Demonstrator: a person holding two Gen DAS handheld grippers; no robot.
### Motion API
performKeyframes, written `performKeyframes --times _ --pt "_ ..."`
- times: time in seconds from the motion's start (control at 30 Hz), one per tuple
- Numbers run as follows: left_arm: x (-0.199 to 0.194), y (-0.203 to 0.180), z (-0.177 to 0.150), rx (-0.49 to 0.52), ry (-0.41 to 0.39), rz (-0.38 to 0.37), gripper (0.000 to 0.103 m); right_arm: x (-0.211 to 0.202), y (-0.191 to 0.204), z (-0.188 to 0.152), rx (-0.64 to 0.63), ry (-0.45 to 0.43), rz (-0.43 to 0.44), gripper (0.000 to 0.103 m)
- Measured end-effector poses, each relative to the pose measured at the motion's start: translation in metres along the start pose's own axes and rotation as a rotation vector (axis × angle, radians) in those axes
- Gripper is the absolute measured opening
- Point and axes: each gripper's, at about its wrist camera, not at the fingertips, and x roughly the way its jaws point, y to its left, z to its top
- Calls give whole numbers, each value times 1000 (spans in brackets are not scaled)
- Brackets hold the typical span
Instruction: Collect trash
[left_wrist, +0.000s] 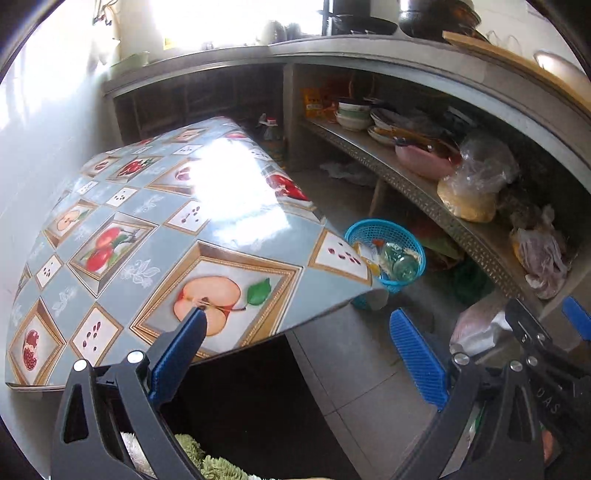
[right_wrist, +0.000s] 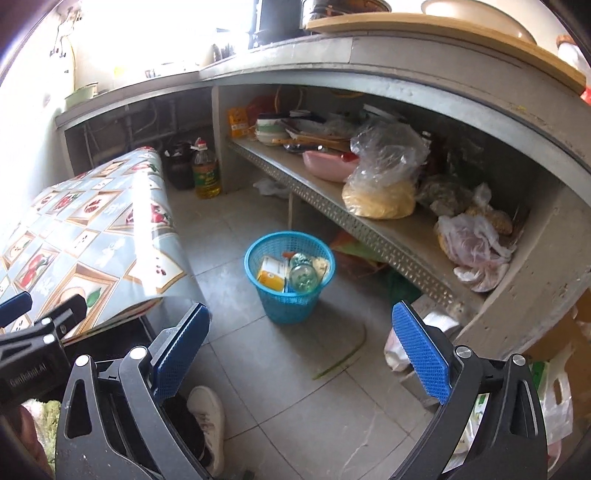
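A blue plastic basket (right_wrist: 291, 310) stands on the tiled floor between the table and the shelf. It holds a yellow carton (right_wrist: 272, 276), a clear glass jar (right_wrist: 303, 277) and other scraps. My right gripper (right_wrist: 301, 319) hovers above and in front of it, open wide with nothing between its blue pads. In the left wrist view the same basket (left_wrist: 369, 229) shows past the table corner. My left gripper (left_wrist: 297, 325) is open and empty over the near table edge. The right gripper (left_wrist: 524, 332) reaches in at the right of that view.
A table with a fruit-patterned cloth (left_wrist: 155, 229) fills the left. A concrete counter with a low shelf (right_wrist: 369, 229) holds bowls and plastic bags. An oil bottle (right_wrist: 207, 173) stands on the floor, a green strip (right_wrist: 340, 362) lies on the tiles, and a person's white shoe (right_wrist: 210, 417) is near.
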Motion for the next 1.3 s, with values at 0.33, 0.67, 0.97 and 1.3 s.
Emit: performKeyframes --times 0.33,0.67,0.97,1.3 --pt "-5 -7 5 11 -10 24 97 -2 -1 -2 -18 -1 -16 96" --pt "-1 -5 5 0 3 36 97 -2 -3 -7 -42 -18 -7 96" --pt "1 -3 3 -1 17 42 97 0 -5 -6 -43 -18 2 96" --pt "1 1 3 -14 21 49 97 -5 -2 -6 -54 -38 5 96"
